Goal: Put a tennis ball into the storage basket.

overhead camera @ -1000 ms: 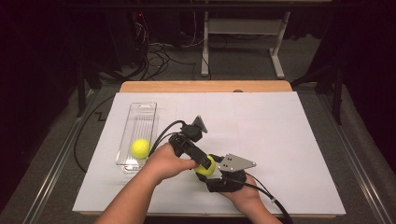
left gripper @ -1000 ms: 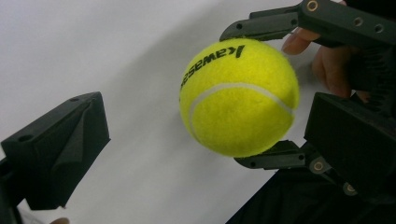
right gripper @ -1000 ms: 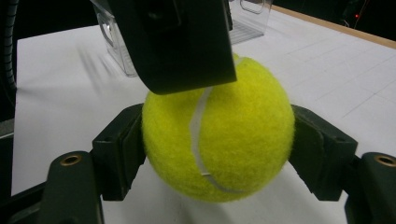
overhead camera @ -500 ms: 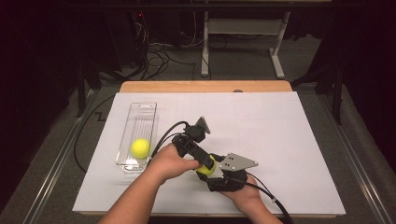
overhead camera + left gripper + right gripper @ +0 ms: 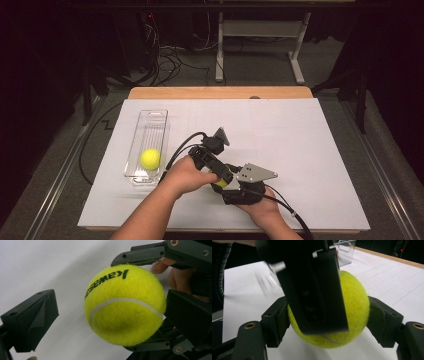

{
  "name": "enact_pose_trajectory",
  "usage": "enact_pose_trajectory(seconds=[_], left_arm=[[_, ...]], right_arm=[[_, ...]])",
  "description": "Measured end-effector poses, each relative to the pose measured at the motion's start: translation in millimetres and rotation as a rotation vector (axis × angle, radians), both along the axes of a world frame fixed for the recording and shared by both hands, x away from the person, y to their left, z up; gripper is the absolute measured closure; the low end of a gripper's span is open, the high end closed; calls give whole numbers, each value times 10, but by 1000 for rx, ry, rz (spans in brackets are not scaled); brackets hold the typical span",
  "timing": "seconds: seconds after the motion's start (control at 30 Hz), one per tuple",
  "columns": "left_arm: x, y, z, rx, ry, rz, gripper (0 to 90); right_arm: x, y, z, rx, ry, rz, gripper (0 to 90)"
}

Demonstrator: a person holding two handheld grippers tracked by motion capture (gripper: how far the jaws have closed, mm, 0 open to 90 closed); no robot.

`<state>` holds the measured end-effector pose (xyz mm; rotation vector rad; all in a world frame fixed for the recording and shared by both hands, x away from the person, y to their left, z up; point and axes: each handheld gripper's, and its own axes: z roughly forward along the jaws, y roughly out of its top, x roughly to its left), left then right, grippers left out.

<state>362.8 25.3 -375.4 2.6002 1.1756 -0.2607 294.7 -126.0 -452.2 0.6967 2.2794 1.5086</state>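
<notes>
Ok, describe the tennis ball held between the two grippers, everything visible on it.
The tennis ball is bright yellow felt, fuzzy, with a white curved seam and black lettering printed upside down. It hangs just above the white table cover, near the front edge. The right gripper clamps it on two sides; the left gripper straddles it, one jaw well clear, the other close alongside.

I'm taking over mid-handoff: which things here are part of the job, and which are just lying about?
In the job: ball held in right gripper; left gripper, jaws open around it; bin; second ball in the bin.
Lying about: cables and metal stand on the floor beyond the table.
</notes>
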Motion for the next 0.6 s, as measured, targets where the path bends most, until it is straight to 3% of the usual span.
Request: enact_pose_trajectory(seconds=[0.6], left_arm=[[29,-43,-88,-3,42,0,34]], right_arm=[[-6,-1,-3,16,-1,-1,268]])
